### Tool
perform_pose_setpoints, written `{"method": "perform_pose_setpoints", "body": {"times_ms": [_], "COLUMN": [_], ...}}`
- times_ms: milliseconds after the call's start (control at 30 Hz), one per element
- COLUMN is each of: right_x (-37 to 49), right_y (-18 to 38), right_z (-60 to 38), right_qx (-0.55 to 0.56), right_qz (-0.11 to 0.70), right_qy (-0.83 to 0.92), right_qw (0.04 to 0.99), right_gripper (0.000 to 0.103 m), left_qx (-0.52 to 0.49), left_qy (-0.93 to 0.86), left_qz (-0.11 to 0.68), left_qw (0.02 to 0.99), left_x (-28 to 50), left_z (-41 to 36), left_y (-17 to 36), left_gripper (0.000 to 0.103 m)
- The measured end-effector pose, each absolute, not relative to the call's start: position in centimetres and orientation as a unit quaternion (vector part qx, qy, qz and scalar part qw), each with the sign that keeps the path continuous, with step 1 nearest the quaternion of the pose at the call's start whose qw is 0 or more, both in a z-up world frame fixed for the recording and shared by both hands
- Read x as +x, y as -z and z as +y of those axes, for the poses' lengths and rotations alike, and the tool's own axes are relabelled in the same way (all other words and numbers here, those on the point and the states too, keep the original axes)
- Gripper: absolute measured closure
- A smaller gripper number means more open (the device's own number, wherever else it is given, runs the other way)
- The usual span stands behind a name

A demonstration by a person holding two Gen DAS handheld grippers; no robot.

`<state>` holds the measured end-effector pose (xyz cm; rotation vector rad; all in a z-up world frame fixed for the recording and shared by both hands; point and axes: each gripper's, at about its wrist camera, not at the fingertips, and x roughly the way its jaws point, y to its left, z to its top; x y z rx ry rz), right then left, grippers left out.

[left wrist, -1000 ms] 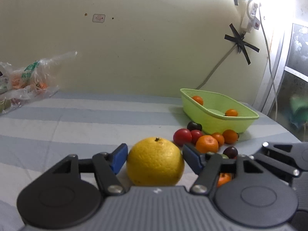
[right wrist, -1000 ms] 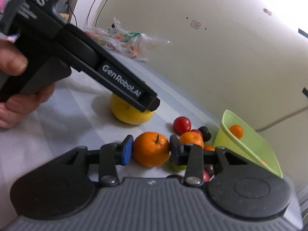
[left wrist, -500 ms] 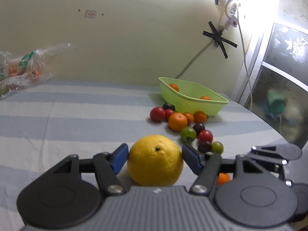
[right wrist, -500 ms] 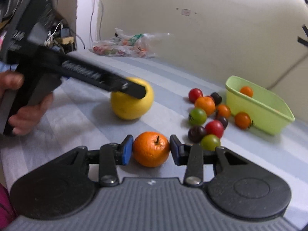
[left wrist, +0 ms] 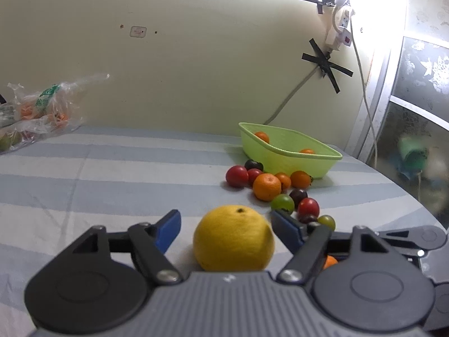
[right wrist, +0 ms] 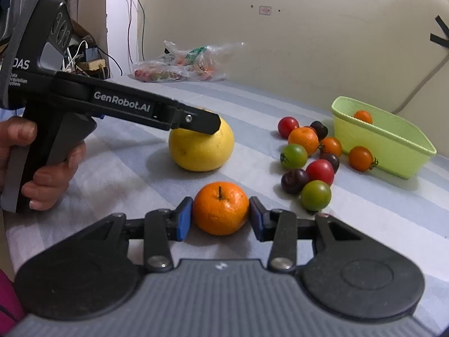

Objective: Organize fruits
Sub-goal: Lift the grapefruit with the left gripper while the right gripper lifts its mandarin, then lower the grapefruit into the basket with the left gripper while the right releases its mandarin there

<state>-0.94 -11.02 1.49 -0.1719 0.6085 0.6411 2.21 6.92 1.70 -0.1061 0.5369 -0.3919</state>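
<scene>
A big yellow citrus rests on the striped cloth between my left gripper's open jaws, with a gap at the left pad. It also shows in the right wrist view. My right gripper has its pads against a small orange mandarin on the cloth. A cluster of small tomatoes and plums lies by a light green basket with a few orange fruits inside. The basket also shows in the left wrist view.
A clear plastic bag of produce lies at the table's far left by the wall. Cables and a power strip hang on the wall at right. The table edge curves away at right.
My left gripper's jaws have opened off the yellow citrus, which now sits on the cloth. My right gripper has backed away from the basket with the mandarin between its pads.
</scene>
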Motion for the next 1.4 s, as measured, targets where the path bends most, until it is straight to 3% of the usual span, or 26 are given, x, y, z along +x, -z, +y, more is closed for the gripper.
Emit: {"method": "perform_pose_setpoints", "body": {"times_ms": [167, 300, 367, 433, 867, 900, 933, 1000, 1033, 1400], "right_x": [-1.2, -1.4, -1.4, -1.3, -1.1, -1.1, -1.4, -1.7, -1.5, 2.7], "right_y": [-1.3, -1.2, -1.2, -1.2, -1.2, -1.3, -1.6, -2.4, -3.1, -6.3], "right_z": [-11.7, -12.0, -12.1, -12.1, -13.7, -13.8, -14.0, -14.7, -15.2, -19.1], "right_qx": [-0.074, -0.069, -0.066, -0.066, -0.041, -0.046, -0.050, -0.047, -0.042, -0.037], "right_qz": [0.294, 0.291, 0.290, 0.290, 0.293, 0.289, 0.274, 0.245, 0.233, 0.188], "right_qy": [-0.314, -0.318, -0.322, -0.330, -0.309, -0.311, -0.305, -0.298, -0.294, -0.236], "right_qw": [0.899, 0.900, 0.899, 0.896, 0.904, 0.905, 0.911, 0.921, 0.926, 0.953], "right_gripper": [0.050, 0.050, 0.050, 0.060, 0.059, 0.057, 0.046, 0.035, 0.033, 0.037], "left_qx": [-0.039, -0.029, -0.040, -0.032, -0.097, -0.098, -0.097, -0.091, -0.088, -0.022], "left_qy": [0.191, 0.175, 0.190, 0.188, 0.242, 0.246, 0.252, 0.264, 0.273, 0.347], "left_qz": [0.260, 0.278, 0.283, 0.281, 0.314, 0.312, 0.310, 0.303, 0.298, 0.258], "left_qw": [0.946, 0.944, 0.939, 0.941, 0.913, 0.912, 0.912, 0.911, 0.910, 0.901], "left_x": [1.9, 2.2, 2.4, 2.2, 3.7, 3.6, 3.5, 3.2, 3.0, 6.1], "left_z": [6.2, 5.8, 5.8, 5.3, 3.7, 3.5, 3.2, 2.5, 2.0, -5.8], "left_y": [-2.1, -1.3, -0.9, -1.0, -2.0, -2.2, -2.6, -3.6, -4.1, -7.6], "left_gripper": [0.024, 0.026, 0.035, 0.035, 0.037, 0.037, 0.037, 0.037, 0.037, 0.036]}}
